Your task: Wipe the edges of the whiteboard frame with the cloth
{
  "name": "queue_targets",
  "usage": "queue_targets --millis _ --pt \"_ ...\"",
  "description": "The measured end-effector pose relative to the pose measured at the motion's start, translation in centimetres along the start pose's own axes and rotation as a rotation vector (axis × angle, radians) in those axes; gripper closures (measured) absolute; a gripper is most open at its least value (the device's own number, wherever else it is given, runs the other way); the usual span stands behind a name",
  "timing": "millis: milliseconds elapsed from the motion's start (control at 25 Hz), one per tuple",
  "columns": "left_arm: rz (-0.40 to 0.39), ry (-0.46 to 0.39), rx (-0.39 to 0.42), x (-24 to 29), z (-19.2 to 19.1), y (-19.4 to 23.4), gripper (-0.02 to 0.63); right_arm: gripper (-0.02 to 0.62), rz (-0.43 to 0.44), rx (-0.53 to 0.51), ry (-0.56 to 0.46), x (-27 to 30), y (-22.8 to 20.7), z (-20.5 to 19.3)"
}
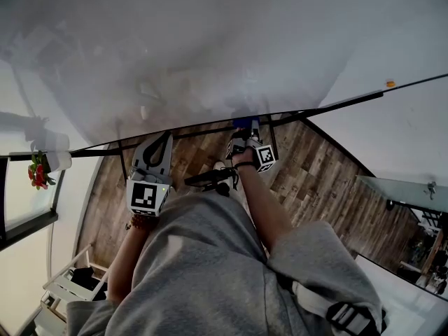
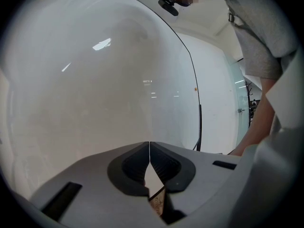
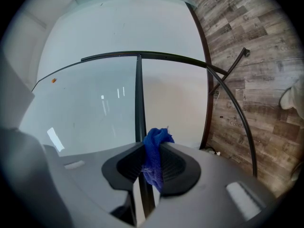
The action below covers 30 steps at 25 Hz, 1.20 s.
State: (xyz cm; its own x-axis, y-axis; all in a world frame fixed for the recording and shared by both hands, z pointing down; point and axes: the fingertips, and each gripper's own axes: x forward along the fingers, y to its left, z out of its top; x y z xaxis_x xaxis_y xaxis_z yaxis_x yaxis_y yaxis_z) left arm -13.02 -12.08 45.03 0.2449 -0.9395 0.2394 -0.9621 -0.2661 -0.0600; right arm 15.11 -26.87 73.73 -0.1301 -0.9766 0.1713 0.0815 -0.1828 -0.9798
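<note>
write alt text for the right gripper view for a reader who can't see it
The right gripper has its tongs shut on a blue cloth, pointed at the whiteboard's black frame edge. The glossy board lies to the left and a wood-plank floor to the right.

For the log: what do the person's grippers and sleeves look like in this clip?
Both the left gripper and right gripper have light grey shells with black ribbed pads. Each carries a white cube with black square markers. The person wears a grey short-sleeved top.
</note>
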Motion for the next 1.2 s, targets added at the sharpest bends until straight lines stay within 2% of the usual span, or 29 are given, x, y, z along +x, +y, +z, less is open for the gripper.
queue_targets --millis 400,560,920,1200 --pt "-0.042 -0.029 0.012 -0.6 0.8 1.3 0.594 0.509 0.008 -0.005 0.024 -1.0 0.6 -3.2" --pt "-0.074 0.001 0.026 -1.4 -0.7 1.9 0.594 0.509 0.004 0.003 0.038 -1.6 0.7 -5.2" --pt "-0.151 0.013 0.079 -2.7 -0.6 3.6 0.594 0.511 0.006 -0.002 0.048 -2.7 0.1 -8.8" --pt "-0.189 0.037 0.069 -4.3 -1.8 5.3 0.594 0.511 0.007 -0.013 0.059 -3.5 -0.4 -11.4"
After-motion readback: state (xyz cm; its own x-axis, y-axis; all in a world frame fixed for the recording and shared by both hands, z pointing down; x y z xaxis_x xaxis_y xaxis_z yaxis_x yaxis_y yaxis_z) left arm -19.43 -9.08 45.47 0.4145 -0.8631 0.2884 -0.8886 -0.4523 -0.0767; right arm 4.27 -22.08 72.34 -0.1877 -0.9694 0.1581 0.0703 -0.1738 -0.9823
